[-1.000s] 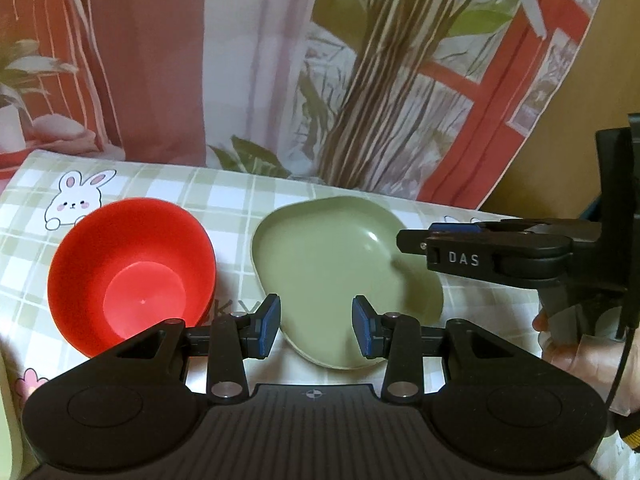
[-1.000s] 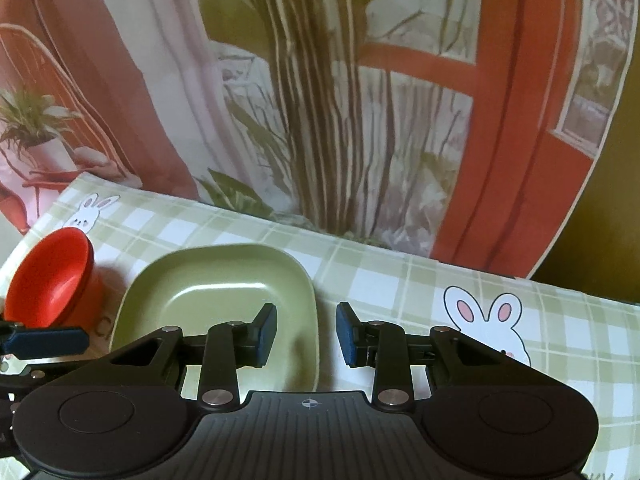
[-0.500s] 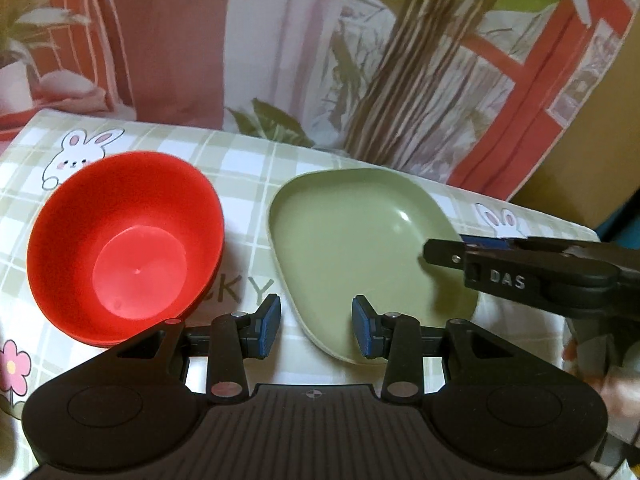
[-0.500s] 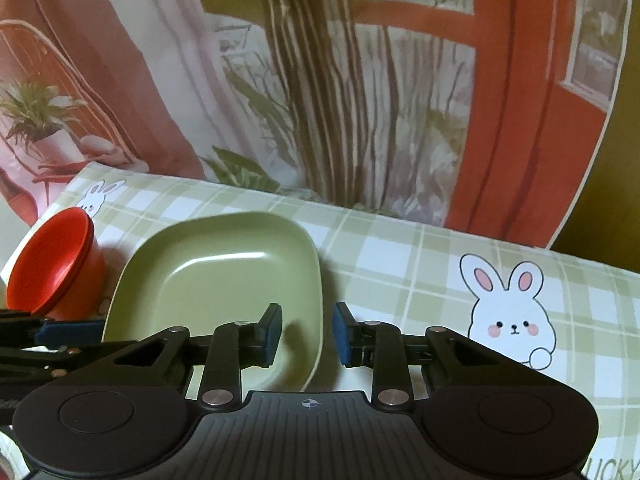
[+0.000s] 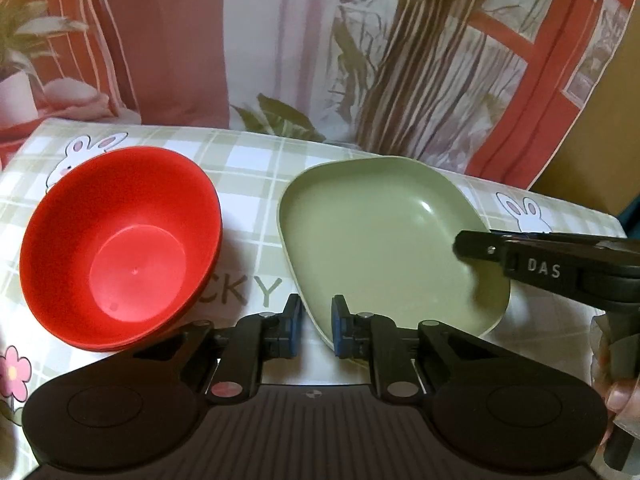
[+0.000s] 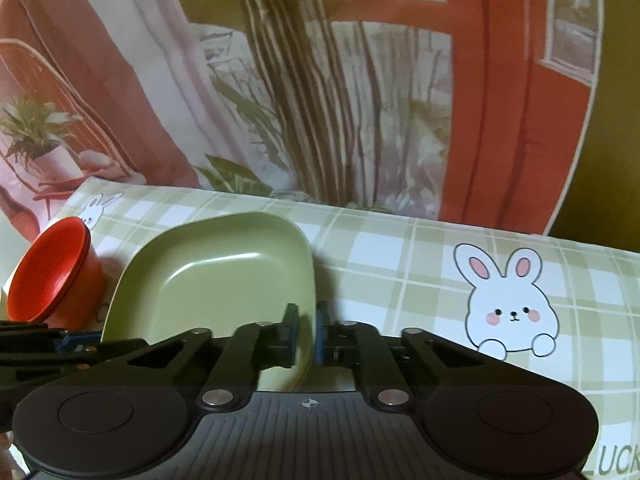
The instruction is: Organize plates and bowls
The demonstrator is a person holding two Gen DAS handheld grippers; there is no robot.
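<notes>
Nearest in the left wrist view, the left hand-held gripper has its blue-padded fingers parted with a gap between them, holding nothing, poised at the near corner of a green plate. In the right wrist view, the right hand-held gripper has closed its fingers on the right-hand rim of the green plate, one finger inside the rim and one outside.

Both dishes sit on a desk covered by a green-and-white checked cloth printed with cartoon rabbits, a pink flower and lettering. The plate is a rounded square lying flat, open side up, turned like a diamond so one corner points toward the left gripper. Just beside it on the left, apart from it, is a red bowl, upright with its opening facing up.

Behind the desk hangs a printed backdrop showing tall reeds, orange-red window frames, pink curtains and a potted plant.
</notes>
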